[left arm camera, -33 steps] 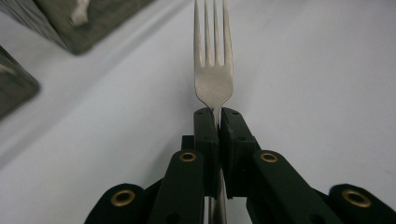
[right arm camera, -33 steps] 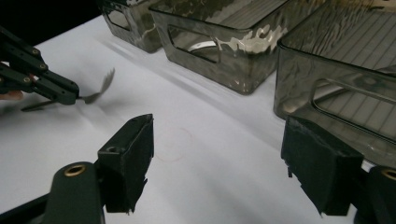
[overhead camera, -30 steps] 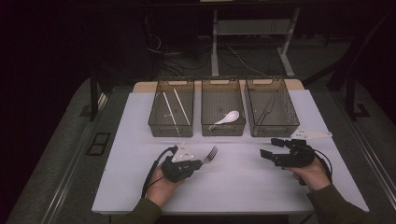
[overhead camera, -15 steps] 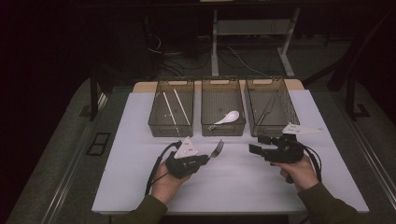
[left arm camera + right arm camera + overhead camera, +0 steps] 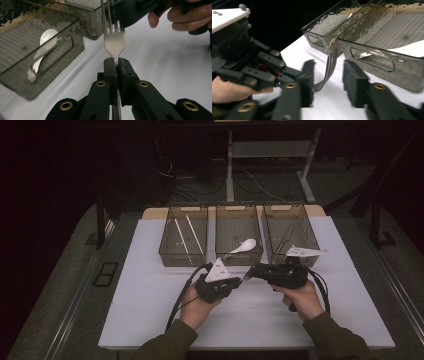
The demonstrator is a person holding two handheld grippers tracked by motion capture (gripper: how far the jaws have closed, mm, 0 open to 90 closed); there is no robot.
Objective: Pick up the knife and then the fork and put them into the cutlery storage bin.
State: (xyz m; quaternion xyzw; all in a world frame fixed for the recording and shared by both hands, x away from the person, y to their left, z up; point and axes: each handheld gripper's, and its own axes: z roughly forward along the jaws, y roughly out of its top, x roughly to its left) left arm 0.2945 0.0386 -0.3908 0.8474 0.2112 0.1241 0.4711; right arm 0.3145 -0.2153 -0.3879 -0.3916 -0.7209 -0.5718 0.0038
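- The fork (image 5: 114, 42) is clamped at its neck between the left gripper's (image 5: 116, 65) fingers, which are pressed together on it; its tines point away from them, above the surface (image 5: 150, 295) and just short of the middle bin (image 5: 238, 261).
- The right gripper (image 5: 329, 75) has its fingers apart on either side of the tines. They have just been closing, and the fork is between them, but the pads do not yet press on it.
- This looks like a hand-over from one gripper to the other. Next, I judge, the right fingers must close squarely on the tines before the left ones let go.
- A white spoon (image 5: 243, 246) lies in the middle bin beyond the fingers, and pale sticks (image 5: 187, 234) lie in the left bin (image 5: 183, 257).
- From above, the fork is a sliver between the two grippers. Its handle end is cut off at the frame bottom in the left gripper view. What lies in the right bin (image 5: 291, 255) is too dark to make out.
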